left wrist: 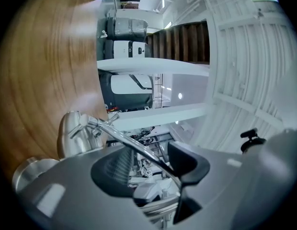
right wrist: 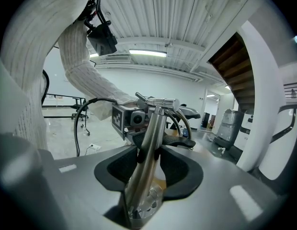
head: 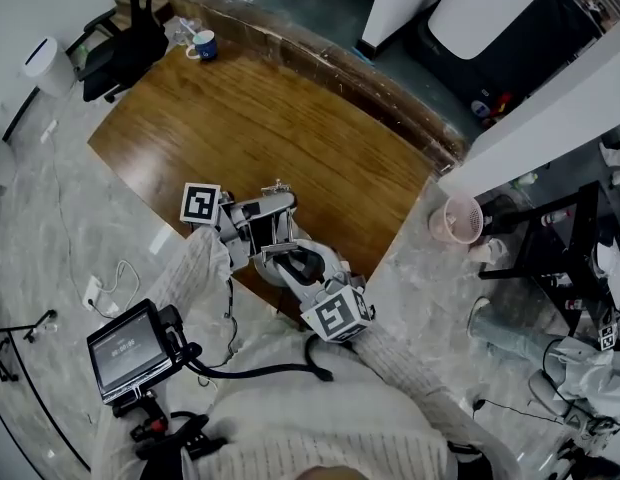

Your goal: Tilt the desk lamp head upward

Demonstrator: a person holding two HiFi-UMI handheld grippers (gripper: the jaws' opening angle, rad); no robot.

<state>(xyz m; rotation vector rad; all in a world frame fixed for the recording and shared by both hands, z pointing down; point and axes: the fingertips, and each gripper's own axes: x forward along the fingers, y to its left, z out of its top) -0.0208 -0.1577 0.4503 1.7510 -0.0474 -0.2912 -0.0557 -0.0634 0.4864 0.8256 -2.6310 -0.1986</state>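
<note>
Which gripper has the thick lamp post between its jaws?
The right gripper, closed on the thick post; the left gripper's open jaws flank only the thin rod.

The head view looks steeply down from well above the desk lamp point(head: 275, 206), taking in the wooden table point(head: 290, 118) beyond it. The left gripper view sits right against the lamp, rolled sideways, facing past it across the table toward white shelving point(left wrist: 153, 65); the right gripper view, equally close, faces the lamp from its other side, toward the person's sleeve point(right wrist: 86, 75). All three share the lamp.
</note>
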